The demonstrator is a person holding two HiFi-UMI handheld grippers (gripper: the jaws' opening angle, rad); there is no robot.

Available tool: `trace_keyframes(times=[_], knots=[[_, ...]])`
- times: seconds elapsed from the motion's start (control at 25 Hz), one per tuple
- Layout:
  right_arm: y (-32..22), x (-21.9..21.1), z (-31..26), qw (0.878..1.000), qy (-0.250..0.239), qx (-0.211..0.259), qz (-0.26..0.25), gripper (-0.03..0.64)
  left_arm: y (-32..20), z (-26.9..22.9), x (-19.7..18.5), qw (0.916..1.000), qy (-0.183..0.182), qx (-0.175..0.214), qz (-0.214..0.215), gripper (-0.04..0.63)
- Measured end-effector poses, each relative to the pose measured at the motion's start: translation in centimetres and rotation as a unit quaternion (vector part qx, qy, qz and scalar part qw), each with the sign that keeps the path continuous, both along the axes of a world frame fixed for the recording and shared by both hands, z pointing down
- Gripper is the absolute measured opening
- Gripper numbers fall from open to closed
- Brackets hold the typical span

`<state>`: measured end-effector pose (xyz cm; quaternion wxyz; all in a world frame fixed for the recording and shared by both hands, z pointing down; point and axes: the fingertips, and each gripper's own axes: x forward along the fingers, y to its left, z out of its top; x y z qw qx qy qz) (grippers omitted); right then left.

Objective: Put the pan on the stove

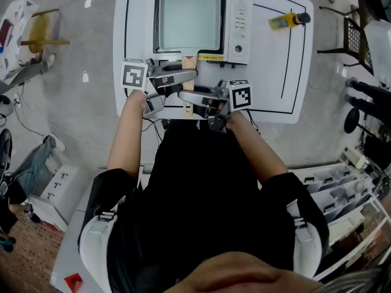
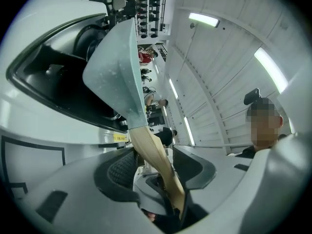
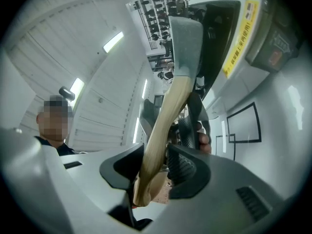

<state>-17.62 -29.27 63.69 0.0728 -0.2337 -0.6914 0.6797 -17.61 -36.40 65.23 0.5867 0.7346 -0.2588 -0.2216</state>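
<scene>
A square pale grey-green pan [image 1: 188,17] sits over the black top of a white stove [image 1: 239,32]; whether it rests there I cannot tell. Its wooden handle [image 1: 188,63] points back at me. Both grippers meet at the handle from opposite sides. My left gripper [image 1: 190,75] comes from the left. In the left gripper view the handle [image 2: 151,155] runs between its jaws with gaps on both sides, so my left gripper [image 2: 156,174] is open. My right gripper [image 1: 183,95] comes from the right. In the right gripper view its pads close on the handle [image 3: 168,111].
The stove stands on a white table [image 1: 275,90] marked with black lines. A yellow bottle with a black cap [image 1: 287,20] lies at the table's far right. On the floor are a wooden stool [image 1: 40,35] at left and storage bins [image 1: 342,182] at right. A person [image 3: 51,130] stands behind.
</scene>
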Motion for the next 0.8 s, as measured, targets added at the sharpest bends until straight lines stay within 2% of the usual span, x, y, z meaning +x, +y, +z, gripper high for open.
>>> trace_keyframes(times=[0.16,0.28,0.36,0.4,0.44,0.52,0.6,0.68,0.72,0.8], knots=[[-0.9,0.8,1.0,0.999,0.002,-0.046,0.005,0.201,0.6,0.0,-1.5,0.9995,0.012,0.001,-0.031,0.252],[-3.2,2.4,1.6,0.998,0.016,-0.039,0.045,0.209,2.1,0.9,-3.5,0.999,-0.006,-0.008,-0.044,0.252],[-5.3,3.9,1.7,0.996,0.028,-0.002,0.082,0.209,3.1,1.1,-5.0,0.9976,-0.035,-0.009,-0.059,0.252],[-6.4,4.8,1.7,0.994,0.035,0.03,0.099,0.207,3.4,1.0,-6.0,0.9955,-0.059,-0.003,-0.075,0.252],[-7.4,5.6,1.6,0.99,0.042,0.069,0.115,0.192,3.7,0.6,-7.1,0.9915,-0.087,0.006,-0.097,0.252],[-9.2,7.3,0.8,0.977,0.056,0.14,0.15,0.145,4.2,-0.9,-9.3,0.9777,-0.144,0.028,-0.15,0.25],[-10.6,9.0,-1.0,0.956,0.061,0.212,0.192,0.101,4.9,-3.1,-10.7,0.9608,-0.191,0.058,-0.193,0.231],[-11.8,10.7,-3.2,0.924,0.065,0.296,0.234,0.069,5.4,-5.5,-11.4,0.9414,-0.234,0.095,-0.224,0.197],[-12.2,11.4,-4.4,0.902,0.064,0.343,0.254,0.061,5.6,-6.7,-11.7,0.9299,-0.257,0.112,-0.238,0.176],[-12.8,12.5,-6.9,0.851,0.058,0.434,0.291,0.048,6.1,-9.0,-12.0,0.9028,-0.305,0.143,-0.267,0.153]])
